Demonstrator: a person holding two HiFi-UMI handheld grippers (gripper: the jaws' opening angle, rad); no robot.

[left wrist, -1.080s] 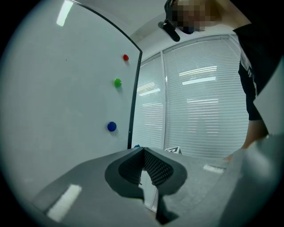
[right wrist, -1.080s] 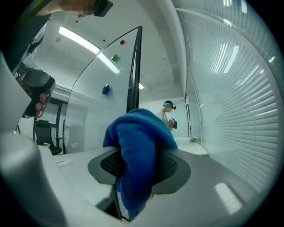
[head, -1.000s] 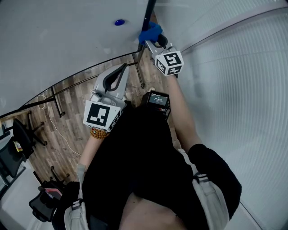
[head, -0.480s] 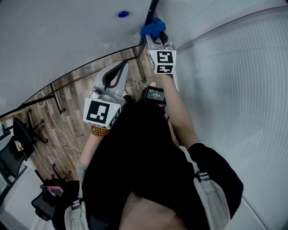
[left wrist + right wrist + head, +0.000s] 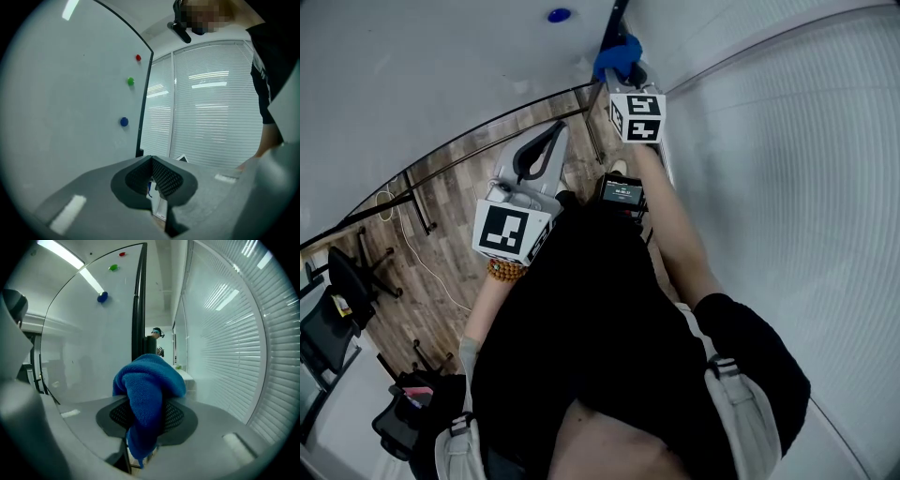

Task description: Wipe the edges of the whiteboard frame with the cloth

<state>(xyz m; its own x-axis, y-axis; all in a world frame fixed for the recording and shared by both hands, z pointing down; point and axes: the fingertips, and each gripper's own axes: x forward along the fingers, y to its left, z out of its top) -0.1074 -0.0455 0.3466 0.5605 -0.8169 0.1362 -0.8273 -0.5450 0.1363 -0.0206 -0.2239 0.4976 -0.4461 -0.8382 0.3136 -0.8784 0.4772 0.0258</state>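
Note:
The whiteboard fills the upper left of the head view, with its dark side frame edge running up at top centre. My right gripper is shut on a blue cloth, which is pressed against that frame edge. In the right gripper view the blue cloth drapes over the jaws in front of the black frame edge. My left gripper hangs lower, away from the board, shut with nothing in it. The left gripper view shows the frame edge ahead.
Coloured magnets dot the board: blue, and red, green, blue. White window blinds stand to the right. The board's stand legs, a cable and office chairs are on the wooden floor.
My right gripper has slid a little up along the frame edge with the cloth. The left gripper has stayed nearly still.

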